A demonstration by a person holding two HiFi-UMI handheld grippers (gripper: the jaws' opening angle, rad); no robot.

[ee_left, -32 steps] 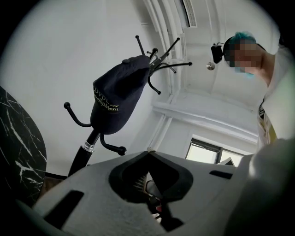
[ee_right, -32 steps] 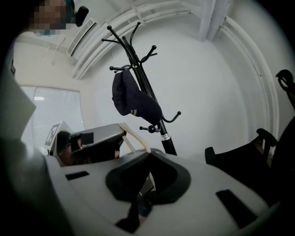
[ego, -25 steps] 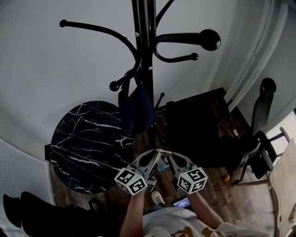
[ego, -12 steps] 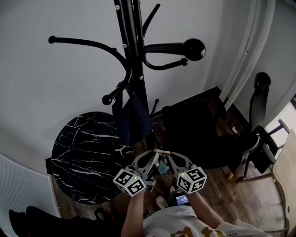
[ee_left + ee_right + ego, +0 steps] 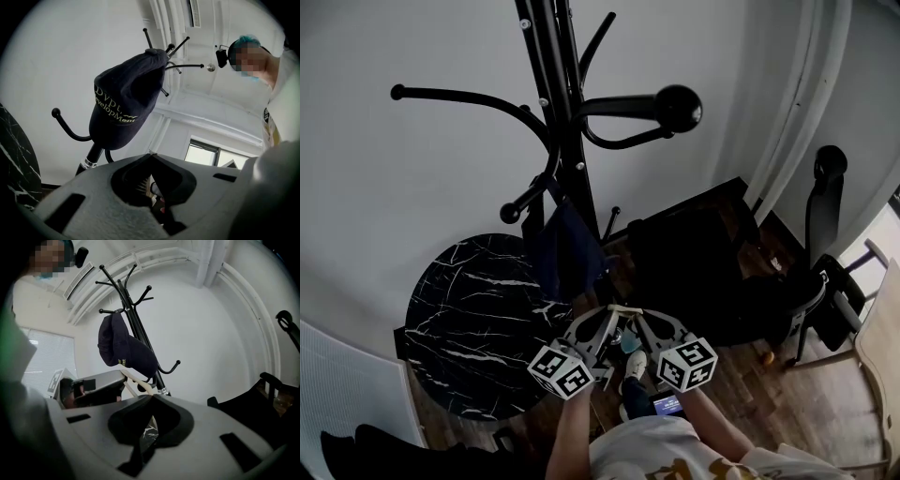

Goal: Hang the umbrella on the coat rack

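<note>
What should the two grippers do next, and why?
Probably just pull both back a little. The left gripper and right gripper are shut on nothing, a dark cap already hangs on the coat rack, and nothing else to hang is in sight.

Cap (image 5: 567,251) on the coat rack (image 5: 562,122), round table (image 5: 473,309) left of it, perhaps a chair (image 5: 703,272) right

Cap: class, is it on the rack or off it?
On. The cap hangs from a low hook of the rack, its crown drooping below the hook.
</note>
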